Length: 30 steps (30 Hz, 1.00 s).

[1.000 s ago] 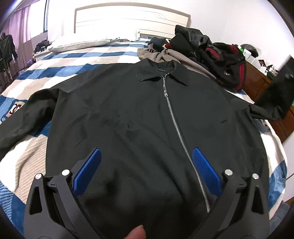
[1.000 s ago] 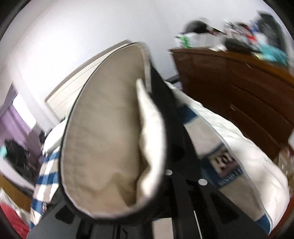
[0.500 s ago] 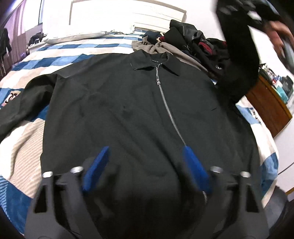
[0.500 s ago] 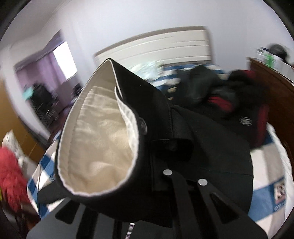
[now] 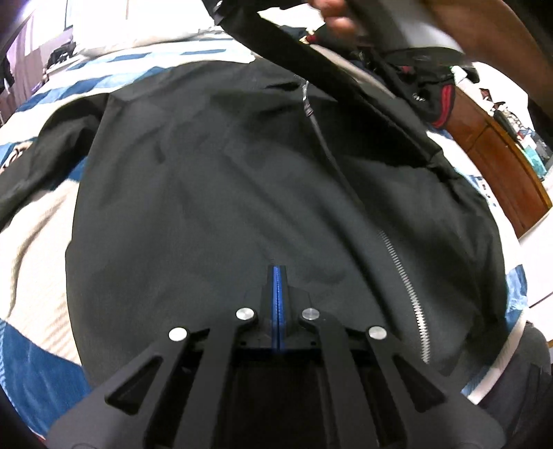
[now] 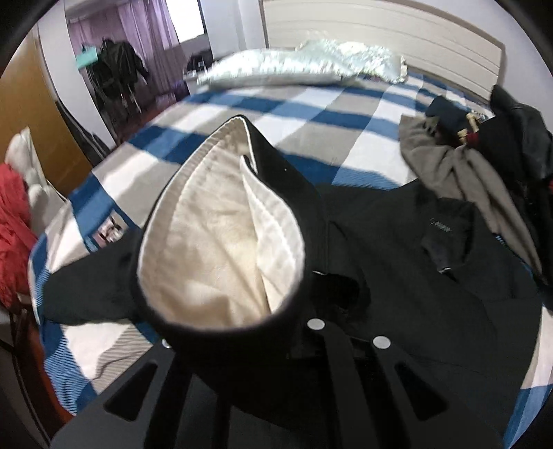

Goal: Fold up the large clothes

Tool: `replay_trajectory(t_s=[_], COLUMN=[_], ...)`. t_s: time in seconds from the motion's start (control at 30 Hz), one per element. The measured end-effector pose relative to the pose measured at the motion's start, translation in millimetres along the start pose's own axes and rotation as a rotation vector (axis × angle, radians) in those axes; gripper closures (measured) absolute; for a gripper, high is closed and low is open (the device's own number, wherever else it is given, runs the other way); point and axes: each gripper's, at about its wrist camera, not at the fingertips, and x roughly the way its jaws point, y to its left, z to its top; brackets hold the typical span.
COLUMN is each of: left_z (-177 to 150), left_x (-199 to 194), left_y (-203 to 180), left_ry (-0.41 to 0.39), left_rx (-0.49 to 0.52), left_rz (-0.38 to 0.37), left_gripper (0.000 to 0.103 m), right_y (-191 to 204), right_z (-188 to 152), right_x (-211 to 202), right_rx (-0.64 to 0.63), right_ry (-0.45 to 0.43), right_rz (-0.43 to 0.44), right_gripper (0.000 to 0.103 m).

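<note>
A large black zip jacket (image 5: 214, 193) lies flat, front up, on a blue, white and beige checked bed (image 5: 31, 248). My left gripper (image 5: 277, 273) is shut and empty, its blue pads pressed together just above the jacket's lower front, left of the zipper (image 5: 408, 283). My right gripper is shut on the jacket's right sleeve cuff (image 6: 221, 241), whose cream lining faces the camera; its fingers are hidden by the cloth. The lifted sleeve (image 5: 311, 58) stretches across the jacket's collar area in the left wrist view. The jacket body (image 6: 432, 283) lies below in the right wrist view.
A heap of dark and grey clothes (image 6: 484, 152) lies at the bed's far right. Pillows (image 6: 297, 62) and a white headboard (image 6: 380, 31) are at the far end. A wooden dresser (image 5: 501, 152) stands right of the bed. A red item (image 6: 13, 221) sits off the left side.
My left gripper closed from wide open to shut over the jacket front. My right gripper swung the held sleeve cuff from the right side over the jacket body.
</note>
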Motion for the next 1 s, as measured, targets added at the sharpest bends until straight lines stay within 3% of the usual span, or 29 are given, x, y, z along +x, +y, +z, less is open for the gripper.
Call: replay_trajectory(t_s=[0.1, 0.23, 0.37, 0.43, 0.53, 0.57, 0.6, 0.67, 0.87, 0.93, 0.97, 1.0], left_z=[-4.8, -7.8, -4.6, -2.4, 1.0, 1.8, 1.8, 3.2, 4.0, 2.2, 1.7, 1.0], left_x=[7.2, 11.1, 13.2, 16.4, 18.9, 19.3, 19.2, 19.9, 18.2, 16.7, 16.9, 16.9], left_y=[0.5, -1.7, 1.4, 2.3, 5.3, 6.5, 9.0, 11.5, 15.6, 16.4, 16.9, 17.4], left_ry=[0.024, 0.026, 0.03, 0.034, 0.036, 0.036, 0.036, 0.036, 0.033, 0.03, 0.03, 0.03], left_rx=[0.009, 0.021, 0.012, 0.009, -0.004, -0.008, -0.011, -0.015, -0.021, -0.022, -0.022, -0.02], left_rz=[0.008, 0.015, 0.007, 0.007, 0.001, -0.002, -0.005, -0.01, -0.014, -0.015, -0.015, -0.015], left_gripper=[0.103, 0.103, 0.103, 0.103, 0.103, 0.103, 0.103, 0.103, 0.103, 0.103, 0.103, 0.103], right_y=[9.0, 1.6, 16.5, 19.9, 15.6, 14.1, 12.3, 10.8, 15.1, 9.6, 6.0, 3.9], right_z=[-4.9, -13.3, -53.6, -63.9, -65.1, -66.0, -66.8, -69.5, -85.6, -83.6, -77.2, -73.2], right_x=[18.2, 63.1, 95.3, 92.5, 81.5, 75.0, 61.7, 40.3, -28.8, -35.3, -32.2, -27.4], right_rx=[-0.034, -0.073, -0.164, -0.176, -0.131, -0.116, -0.098, -0.096, -0.058, -0.007, 0.024, 0.056], right_ry=[0.031, 0.135, 0.266, 0.238, 0.233, 0.224, 0.202, 0.158, 0.06, 0.042, 0.045, 0.047], right_rz=[-0.041, -0.089, -0.095, -0.108, -0.051, -0.012, 0.049, 0.082, 0.251, 0.268, 0.268, 0.257], right_gripper=[0.097, 0.096, 0.095, 0.095, 0.086, 0.073, 0.053, 0.039, 0.039, 0.051, 0.067, 0.072])
